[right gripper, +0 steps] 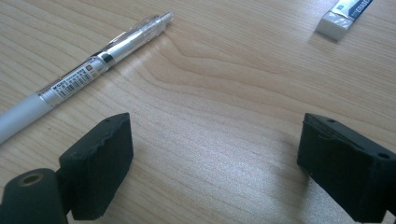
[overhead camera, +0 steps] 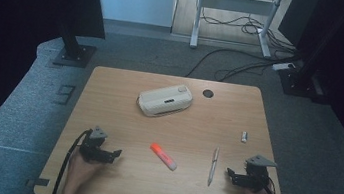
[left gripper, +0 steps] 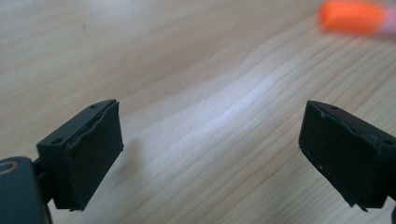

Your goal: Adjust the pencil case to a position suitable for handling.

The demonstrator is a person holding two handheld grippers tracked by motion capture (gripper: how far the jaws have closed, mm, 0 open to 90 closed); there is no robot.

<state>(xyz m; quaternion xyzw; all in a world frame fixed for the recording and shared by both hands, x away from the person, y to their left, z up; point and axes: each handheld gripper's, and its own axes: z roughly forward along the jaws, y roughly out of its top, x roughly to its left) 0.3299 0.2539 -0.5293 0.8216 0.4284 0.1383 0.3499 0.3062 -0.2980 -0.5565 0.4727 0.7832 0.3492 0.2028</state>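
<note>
Your left tongs [overhead camera: 114, 154] and right tongs [overhead camera: 230, 174] stood open, empty, on the desk [overhead camera: 110, 94]. The highlighter [overhead camera: 163, 157] looked light, rigid, slippery; mid-barrel seemed the best hold.

A beige pencil case [overhead camera: 165, 100] lies at the far centre of the tabletop [overhead camera: 107, 113]. A black round grommet [overhead camera: 208, 93] sits just right of it. A white eraser [overhead camera: 244, 136] lies near the right edge.
</note>
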